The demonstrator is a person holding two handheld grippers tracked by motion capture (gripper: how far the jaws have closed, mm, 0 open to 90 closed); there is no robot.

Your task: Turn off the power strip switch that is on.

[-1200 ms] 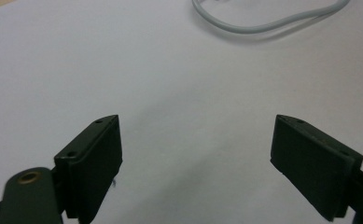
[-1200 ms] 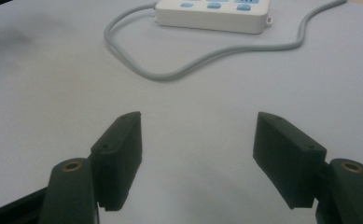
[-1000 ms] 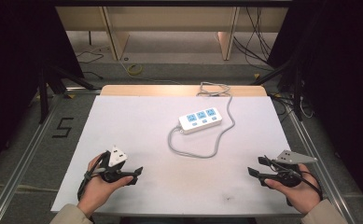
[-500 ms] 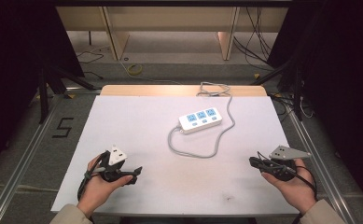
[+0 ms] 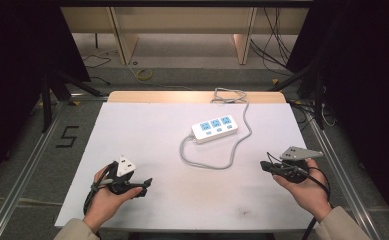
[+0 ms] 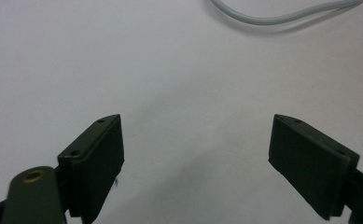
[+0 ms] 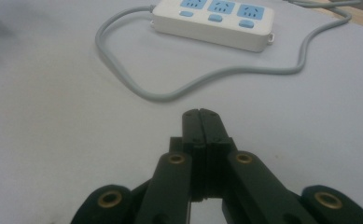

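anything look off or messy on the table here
Nothing stands out. The white three-socket power strip with blue faces lies flat near the middle of the white table, its grey cable looping loosely in front of it and trailing off the far edge. Nothing is spilled or visibly damaged.

A table (image 5: 147, 130) with a plain white top is seen, a strip of bare wood left uncovered along its far edge. One white power strip (image 5: 214, 129) — three blue sockets — is laid flat right of centre, towards the far side. Its grey cable (image 5: 207, 164) is looped on the surface towards the near side and is carried off over the far edge.
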